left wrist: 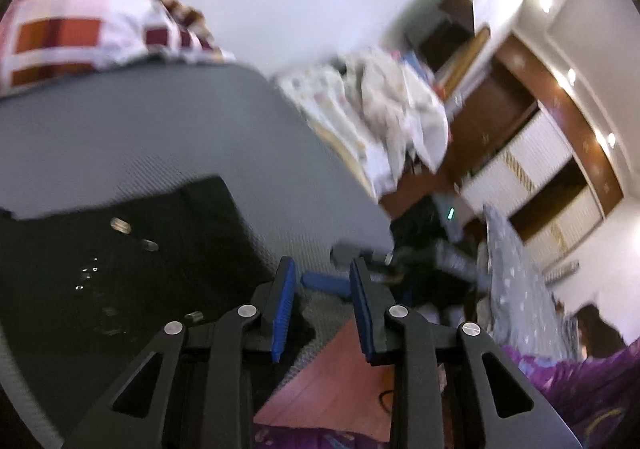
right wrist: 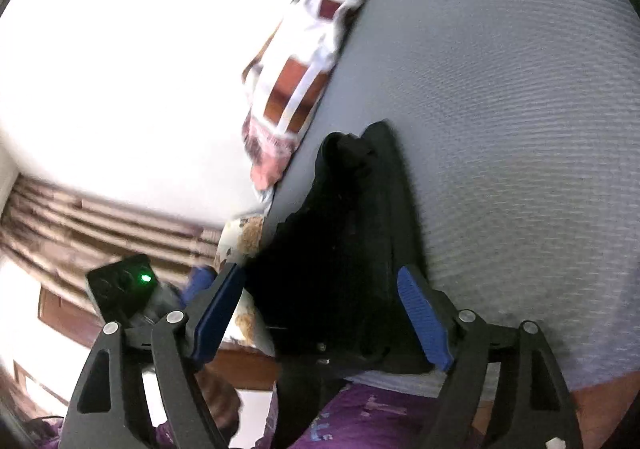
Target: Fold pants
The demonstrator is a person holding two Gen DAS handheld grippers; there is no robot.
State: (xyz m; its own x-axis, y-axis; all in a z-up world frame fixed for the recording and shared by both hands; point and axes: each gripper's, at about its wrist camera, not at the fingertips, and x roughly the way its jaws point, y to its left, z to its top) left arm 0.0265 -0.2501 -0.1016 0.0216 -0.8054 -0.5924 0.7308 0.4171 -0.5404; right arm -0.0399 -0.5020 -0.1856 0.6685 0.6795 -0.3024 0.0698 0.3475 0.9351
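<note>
Black pants [left wrist: 120,257] with metal buttons lie flat on a grey ribbed mattress [left wrist: 160,129], at the lower left of the left wrist view. My left gripper [left wrist: 322,265] hovers past the pants' right edge, above the mattress corner; its blue pads [left wrist: 284,309] stand a little apart with nothing between them. In the right wrist view the pants [right wrist: 348,241] look bunched into a dark folded heap near the mattress [right wrist: 500,129] edge. My right gripper [right wrist: 320,271] is wide open astride the near end of the heap, and its pads [right wrist: 424,317] do not press on the cloth.
A red-and-white checked blanket [left wrist: 80,29] [right wrist: 304,89] lies at the mattress's far side. Beyond the corner are a heap of pale bedding [left wrist: 400,109], a wardrobe [left wrist: 540,153] and wooden floor [left wrist: 340,369]. Purple clothing [left wrist: 580,389] is close below. A black device with a green light [right wrist: 120,285] is at left.
</note>
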